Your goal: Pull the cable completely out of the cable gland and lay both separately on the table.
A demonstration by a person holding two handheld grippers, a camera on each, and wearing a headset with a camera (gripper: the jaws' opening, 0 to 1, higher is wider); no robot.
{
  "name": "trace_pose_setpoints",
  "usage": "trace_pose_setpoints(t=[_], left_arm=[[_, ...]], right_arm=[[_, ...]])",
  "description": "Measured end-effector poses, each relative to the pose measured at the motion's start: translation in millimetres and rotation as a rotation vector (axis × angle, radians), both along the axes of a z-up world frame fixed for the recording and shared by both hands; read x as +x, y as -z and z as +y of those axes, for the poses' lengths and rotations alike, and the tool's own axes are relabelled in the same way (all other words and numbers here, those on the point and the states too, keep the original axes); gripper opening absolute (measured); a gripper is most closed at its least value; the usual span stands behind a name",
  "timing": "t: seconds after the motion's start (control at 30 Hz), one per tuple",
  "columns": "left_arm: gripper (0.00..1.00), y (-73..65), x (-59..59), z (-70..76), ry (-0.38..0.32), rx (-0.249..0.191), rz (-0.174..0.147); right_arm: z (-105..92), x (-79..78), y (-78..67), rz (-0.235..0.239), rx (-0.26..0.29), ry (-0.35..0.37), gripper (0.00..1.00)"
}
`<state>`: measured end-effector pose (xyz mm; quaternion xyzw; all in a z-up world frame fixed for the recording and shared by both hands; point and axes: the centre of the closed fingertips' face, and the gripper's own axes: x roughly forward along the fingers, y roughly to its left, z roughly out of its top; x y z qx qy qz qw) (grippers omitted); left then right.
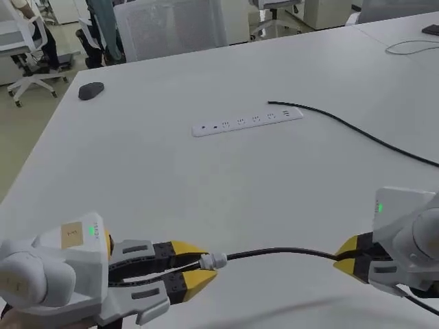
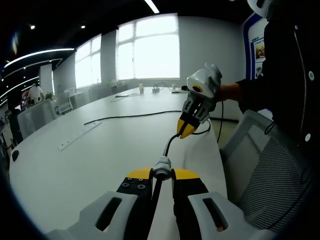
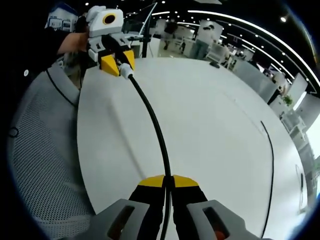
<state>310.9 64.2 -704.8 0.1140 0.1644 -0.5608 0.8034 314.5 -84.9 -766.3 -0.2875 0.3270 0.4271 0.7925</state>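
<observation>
L gripper (image 1: pixel 207 265) on gland (image 1: pixel 217 260), R gripper (image 1: pixel 341 260) on cable (image 1: pixel 274 252), power strip (image 1: pixel 247 121) beyond

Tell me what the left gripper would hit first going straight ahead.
Probably the right gripper, facing it along the cable running from the cable gland that the left gripper holds; depth unclear.

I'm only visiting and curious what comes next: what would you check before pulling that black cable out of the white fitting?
1. Hold of the left gripper on the cable gland: ok, jaws shut on it.
2. Hold of the right gripper on the cable: ok.
3. Cable between them free of knots: ok.
4. Gland loosened enough for the cable to slide: cannot tell.
5. Bare table beneath for laying both down: ok.
6. The power strip well away from the pull: ok.
</observation>
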Motion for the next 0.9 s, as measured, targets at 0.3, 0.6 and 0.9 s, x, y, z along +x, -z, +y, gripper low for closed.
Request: trace_pose_setpoints(t=[0.3, 0.6, 0.9], left_arm=[[0.15, 3.6, -0.7, 1.7, 0.004, 0.02, -0.004], [0.15, 2.1, -2.9, -1.5, 0.01, 0.011, 0.003], [0.15, 1.3, -6.0, -0.3, 0.016, 0.016, -0.002]], right_arm=[[12.6, -7.6, -1.3, 0.065, 0.02, -0.025, 0.15], [92.7, -8.9, -37.8, 0.008, 0.13, -0.223, 0.16], [131.6, -5.9, -36.0, -0.02, 0.085, -0.359, 0.1]])
